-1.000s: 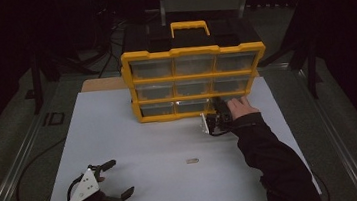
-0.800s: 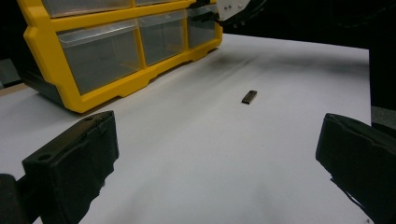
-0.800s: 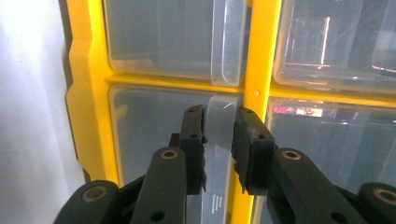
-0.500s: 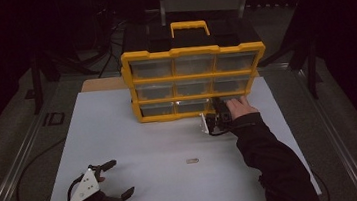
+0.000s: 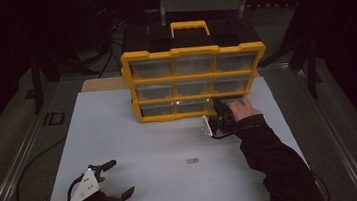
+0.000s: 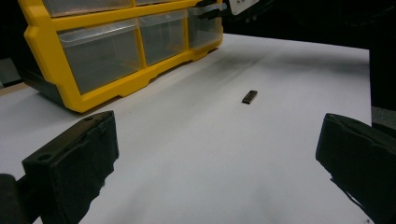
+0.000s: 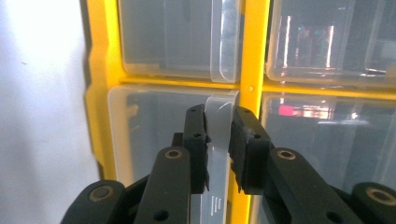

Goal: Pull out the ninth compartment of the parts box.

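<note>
A yellow drawer organizer (image 5: 195,81) with clear drawers stands at the back of the white table (image 5: 135,135). My right gripper (image 5: 219,110) is at its bottom right drawer. In the right gripper view its jaws have just been closing and my right gripper (image 7: 218,135) is shut on that drawer's clear pull tab (image 7: 220,109). My left gripper (image 5: 120,177) rests near the table's front left corner, open, with nothing between its pads (image 6: 74,158). A small dark flat piece (image 5: 192,161) lies on the table between the two hands, also seen ahead of the left jaws (image 6: 250,96).
The organizer has a yellow carry handle (image 5: 189,27) on top. A black sleeve (image 5: 273,161) reaches in from the lower right. Dark floor, cables and stand legs (image 5: 38,80) surround the table.
</note>
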Demonstrator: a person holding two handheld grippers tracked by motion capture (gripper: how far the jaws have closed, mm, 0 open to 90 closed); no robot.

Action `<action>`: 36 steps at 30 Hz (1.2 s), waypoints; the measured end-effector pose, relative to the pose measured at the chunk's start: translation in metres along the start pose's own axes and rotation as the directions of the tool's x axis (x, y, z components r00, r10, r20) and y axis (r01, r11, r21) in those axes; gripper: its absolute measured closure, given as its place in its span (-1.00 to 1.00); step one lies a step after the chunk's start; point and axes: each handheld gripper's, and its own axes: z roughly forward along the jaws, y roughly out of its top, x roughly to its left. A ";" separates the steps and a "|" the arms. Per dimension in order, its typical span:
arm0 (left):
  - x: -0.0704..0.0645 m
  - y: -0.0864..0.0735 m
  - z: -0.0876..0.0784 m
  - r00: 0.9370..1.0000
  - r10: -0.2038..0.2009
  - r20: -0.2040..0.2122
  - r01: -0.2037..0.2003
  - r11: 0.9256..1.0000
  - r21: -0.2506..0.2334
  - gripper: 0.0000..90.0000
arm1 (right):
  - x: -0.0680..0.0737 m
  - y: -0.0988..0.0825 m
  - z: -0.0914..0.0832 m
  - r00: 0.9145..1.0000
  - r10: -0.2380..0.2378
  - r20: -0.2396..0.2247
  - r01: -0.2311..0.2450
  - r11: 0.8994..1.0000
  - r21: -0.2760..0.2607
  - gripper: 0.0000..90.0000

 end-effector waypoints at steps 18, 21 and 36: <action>0.000 0.000 -0.001 1.000 -0.001 -0.003 0.001 1.000 -0.002 -1.00 | 0.007 -0.003 -0.025 1.000 -0.020 -0.021 0.019 0.999 -0.033 0.71; 0.000 0.000 0.000 1.000 -0.002 -0.005 0.002 1.000 0.000 -1.00 | 0.008 -0.004 -0.030 1.000 -0.020 -0.022 0.019 0.999 -0.044 0.71; 0.000 0.000 0.000 1.000 -0.002 -0.007 0.002 1.000 0.001 -1.00 | 0.014 -0.005 -0.048 0.999 -0.028 -0.026 0.026 0.998 -0.062 0.71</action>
